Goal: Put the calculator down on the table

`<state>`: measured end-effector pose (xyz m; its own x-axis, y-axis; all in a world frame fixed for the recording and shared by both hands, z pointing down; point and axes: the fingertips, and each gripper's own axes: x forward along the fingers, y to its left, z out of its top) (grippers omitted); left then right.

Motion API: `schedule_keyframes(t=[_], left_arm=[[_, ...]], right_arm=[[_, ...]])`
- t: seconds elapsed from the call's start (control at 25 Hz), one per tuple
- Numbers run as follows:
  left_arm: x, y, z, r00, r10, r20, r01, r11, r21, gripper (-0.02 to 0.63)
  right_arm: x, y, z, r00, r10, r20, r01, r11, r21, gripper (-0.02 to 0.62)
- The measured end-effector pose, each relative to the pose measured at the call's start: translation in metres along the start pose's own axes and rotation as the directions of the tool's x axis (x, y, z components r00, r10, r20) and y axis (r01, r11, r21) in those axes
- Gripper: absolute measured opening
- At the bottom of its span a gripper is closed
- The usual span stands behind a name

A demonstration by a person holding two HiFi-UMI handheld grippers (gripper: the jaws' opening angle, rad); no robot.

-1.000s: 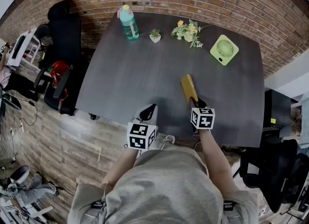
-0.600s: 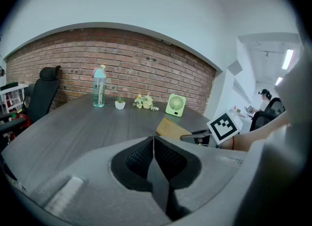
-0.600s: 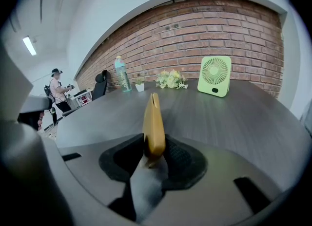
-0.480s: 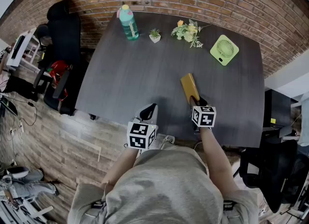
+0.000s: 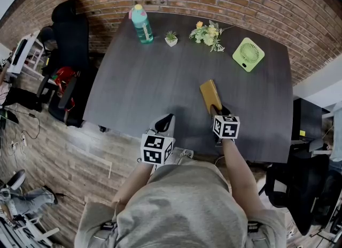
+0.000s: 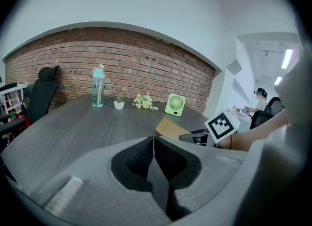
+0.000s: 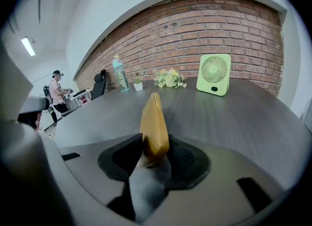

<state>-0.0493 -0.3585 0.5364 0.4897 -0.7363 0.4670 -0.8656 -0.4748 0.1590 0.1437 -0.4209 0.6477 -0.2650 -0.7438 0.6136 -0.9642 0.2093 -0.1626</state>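
The yellow-brown calculator (image 5: 210, 95) rests on the dark table (image 5: 144, 81), right of centre, its near end between the fingers of my right gripper (image 5: 218, 111). In the right gripper view the calculator (image 7: 154, 120) leans on its edge between the two pads of the right gripper (image 7: 156, 148). These jaws have just been opening, and they no longer clamp it. My left gripper (image 5: 164, 124) hovers at the table's near edge, shut and empty. From the left gripper view, past the closed tips of the left gripper (image 6: 154, 141), the calculator (image 6: 171, 127) lies beside the right gripper's marker cube (image 6: 224, 126).
Along the far side of the table stand a teal bottle (image 5: 142, 25), a small potted plant (image 5: 171, 39), a bunch of flowers (image 5: 209, 34) and a green desk fan (image 5: 248, 55). A black chair (image 5: 69, 33) stands off the table's left side.
The calculator shows a broader face in the head view, having tipped flatter toward the table. The right gripper has shifted slightly right. The left gripper has not moved.
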Motion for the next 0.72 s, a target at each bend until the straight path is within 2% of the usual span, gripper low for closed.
schedule_keyframes(t=[0.72], left_arm=[[0.005,-0.006,0.002,1.000,-0.008,-0.004,0.008,1.000,0.009,0.021]], right_arm=[[0.006,-0.019,0.000,1.000,-0.021,-0.008,0.021,0.999,0.043,0.189]])
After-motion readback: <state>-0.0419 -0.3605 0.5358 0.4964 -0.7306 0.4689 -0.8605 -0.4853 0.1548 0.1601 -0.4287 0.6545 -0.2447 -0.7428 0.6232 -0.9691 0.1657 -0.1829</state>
